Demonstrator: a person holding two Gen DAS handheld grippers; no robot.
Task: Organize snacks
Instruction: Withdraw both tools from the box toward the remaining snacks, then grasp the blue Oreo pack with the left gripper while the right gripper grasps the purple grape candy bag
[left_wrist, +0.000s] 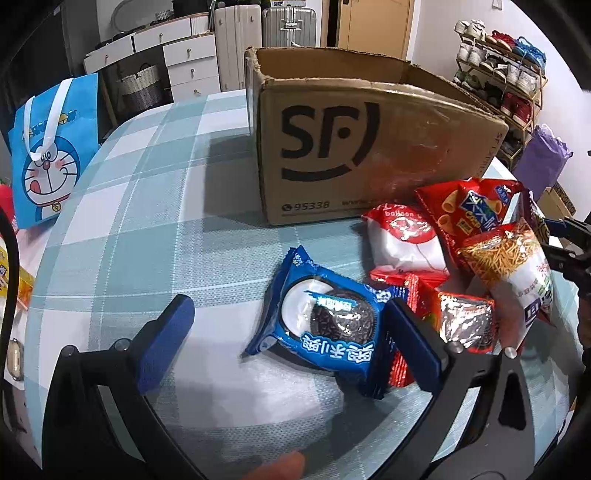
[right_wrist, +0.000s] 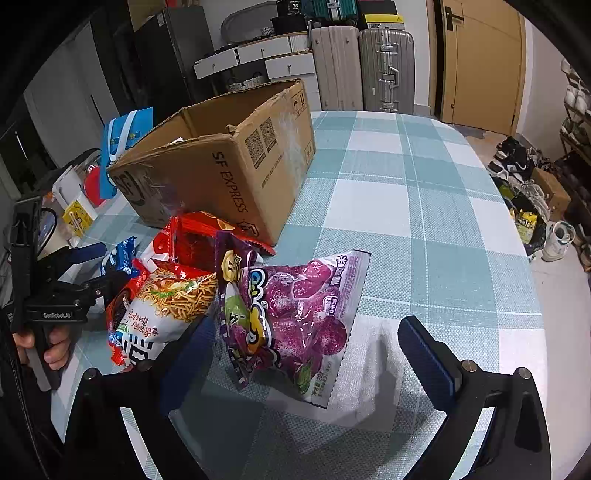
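Observation:
A blue Oreo packet (left_wrist: 325, 321) lies on the checked tablecloth, between the open jaws of my left gripper (left_wrist: 291, 332), nearer the right finger. Beside it lie a white-red cake packet (left_wrist: 406, 240), a red chip bag (left_wrist: 476, 210), a noodle snack bag (left_wrist: 513, 273) and a red Oreo packet (left_wrist: 461, 321). An open SF cardboard box (left_wrist: 369, 147) stands behind them. In the right wrist view a purple grape gummy bag (right_wrist: 295, 317) lies between the open jaws of my right gripper (right_wrist: 306, 350), against the left finger. The noodle snack bag (right_wrist: 166, 306) and the box (right_wrist: 229, 166) also show there.
A blue Doraemon bag (left_wrist: 48, 147) stands at the table's left edge. Small items (right_wrist: 77, 218) sit left of the box. The tablecloth (right_wrist: 424, 221) stretches to the right of the box. Drawers, suitcases and a shoe rack (left_wrist: 498, 74) stand beyond the table.

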